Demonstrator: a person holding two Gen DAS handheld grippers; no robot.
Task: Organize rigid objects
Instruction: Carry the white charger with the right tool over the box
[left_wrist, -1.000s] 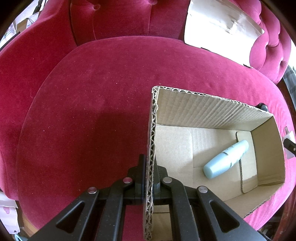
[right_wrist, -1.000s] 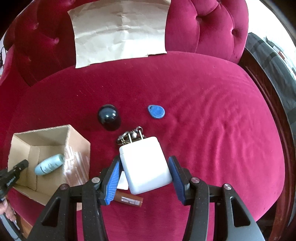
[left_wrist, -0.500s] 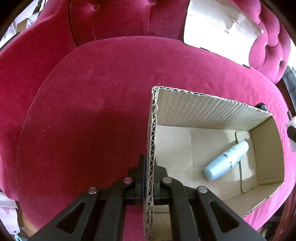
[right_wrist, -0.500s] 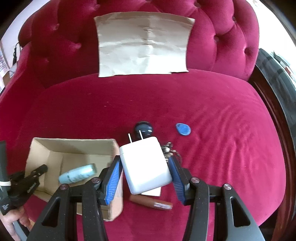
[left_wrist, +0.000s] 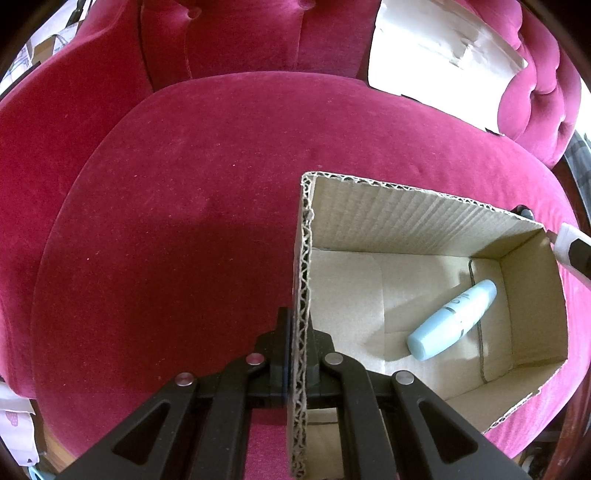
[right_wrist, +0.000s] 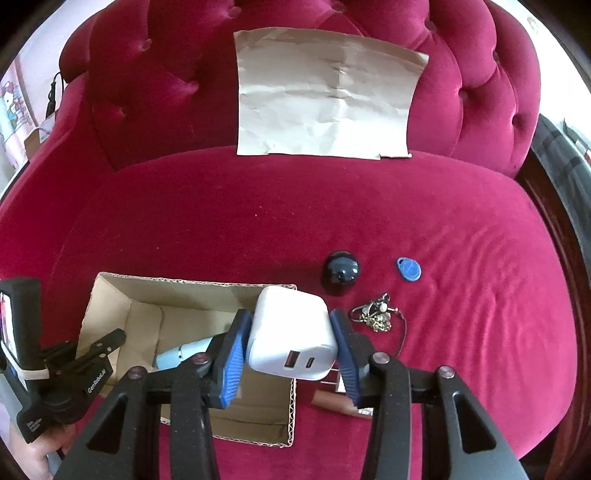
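a deep red velvet sofa (right_wrist: 258, 229) with a buttoned back fills both views, and a creased sheet of brown paper (right_wrist: 325, 96) leans against the backrest, well behind the cardboard box (right_wrist: 184, 295) that sits open on the seat cushion. a pale blue bottle (left_wrist: 454, 325) lies on its side on the box floor. the left gripper (left_wrist: 297, 347) is clamped tight on the near end wall of the box, its jaws pinching the corrugated edge. the right gripper (right_wrist: 291, 339) holds a white charger block (right_wrist: 291, 332) with rounded corners, two ports showing on its near face; the blue pads press its sides, the jaws having just been closing, and it hangs above the box's right end. to the right of the box on the cushion lie a dark round ball (right_wrist: 341, 271), a blue key tag (right_wrist: 408, 267), a bunch of metal keys (right_wrist: 375, 314) and a brown tube (right_wrist: 332, 400) just beside the box wall.
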